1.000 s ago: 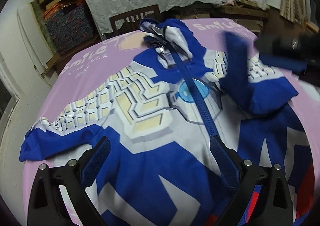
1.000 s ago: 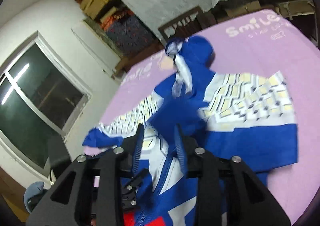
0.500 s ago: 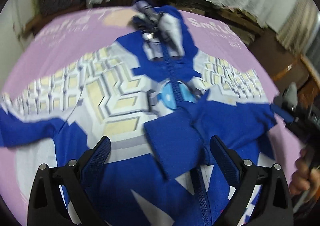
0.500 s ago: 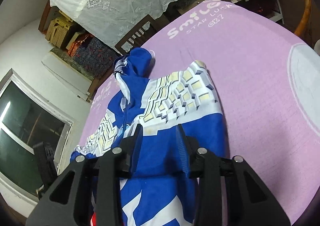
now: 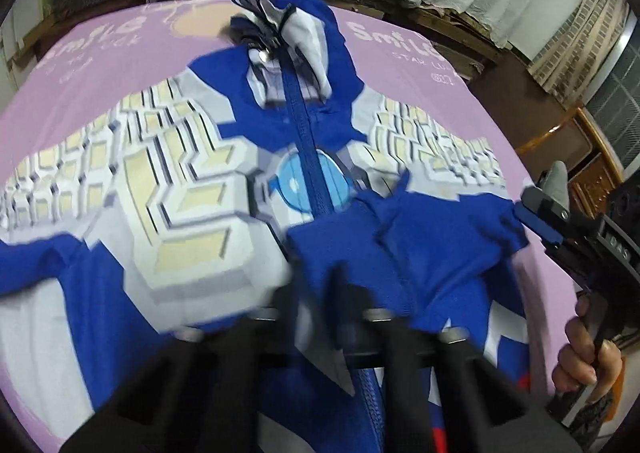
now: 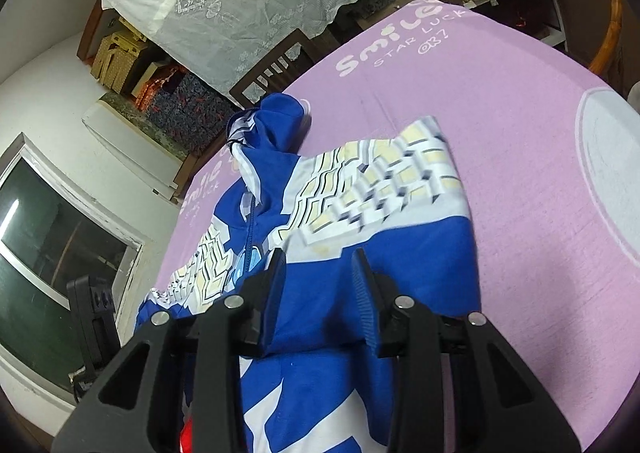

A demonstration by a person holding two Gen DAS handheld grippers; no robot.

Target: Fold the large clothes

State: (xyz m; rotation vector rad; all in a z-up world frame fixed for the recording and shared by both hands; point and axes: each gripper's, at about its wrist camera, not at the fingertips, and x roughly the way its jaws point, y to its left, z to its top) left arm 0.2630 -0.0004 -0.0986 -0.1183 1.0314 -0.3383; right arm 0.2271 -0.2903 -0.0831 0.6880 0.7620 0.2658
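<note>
A blue and white zip-up hooded jacket (image 5: 192, 181) lies spread, front up, across the pink cloth (image 6: 520, 181) covering the table, hood toward the far edge. One sleeve (image 6: 384, 213) is folded in over the chest. The left gripper (image 5: 316, 293) is motion-blurred, its fingers close together over the blue fabric; whether it grips cannot be told. The right gripper (image 6: 320, 285) has its jaws apart, holding nothing. The jacket's hem is cut off at the frame bottom.
</note>
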